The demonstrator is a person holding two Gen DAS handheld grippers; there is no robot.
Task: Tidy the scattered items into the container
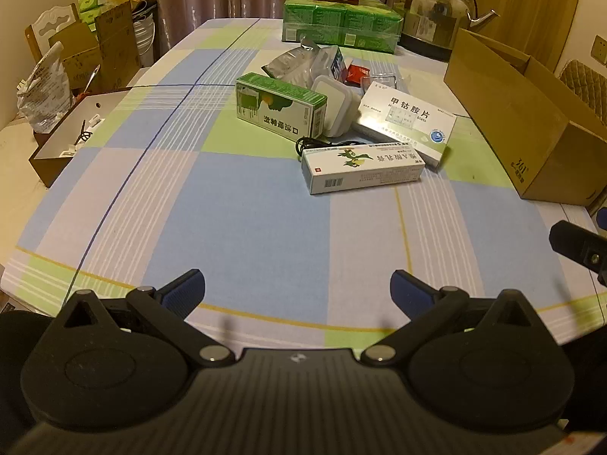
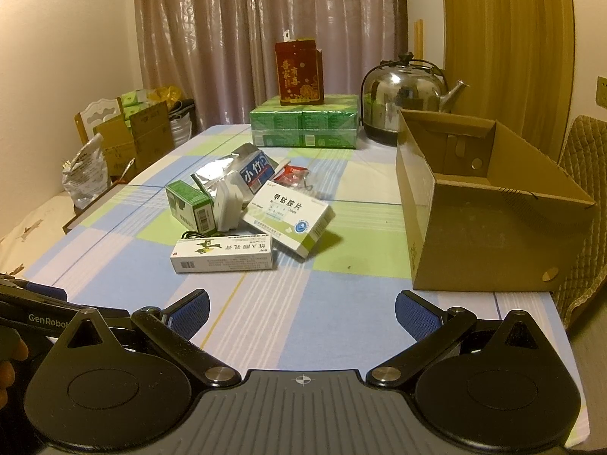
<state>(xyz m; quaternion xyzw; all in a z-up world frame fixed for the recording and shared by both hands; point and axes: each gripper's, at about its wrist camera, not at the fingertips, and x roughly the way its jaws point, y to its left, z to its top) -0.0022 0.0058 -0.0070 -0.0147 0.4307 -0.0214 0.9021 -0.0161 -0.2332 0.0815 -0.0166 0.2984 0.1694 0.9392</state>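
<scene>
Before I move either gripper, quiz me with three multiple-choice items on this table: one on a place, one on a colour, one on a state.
1. Where does the cardboard box stand relative to the pile of medicine boxes, seen from the right wrist?
A. right of it
B. left of it
C. on top of it

2. What colour is the tall box standing on the green packs?
A. blue
B. red
C. white

3. What state is the right gripper in?
A. shut on a box
B. shut on nothing
C. open

Answers:
1 A: the cardboard box sits on the table's right side, apart from the pile.
2 B: its front is red with gold print.
3 C: both blue pads stand wide apart with only tablecloth between them.
</scene>
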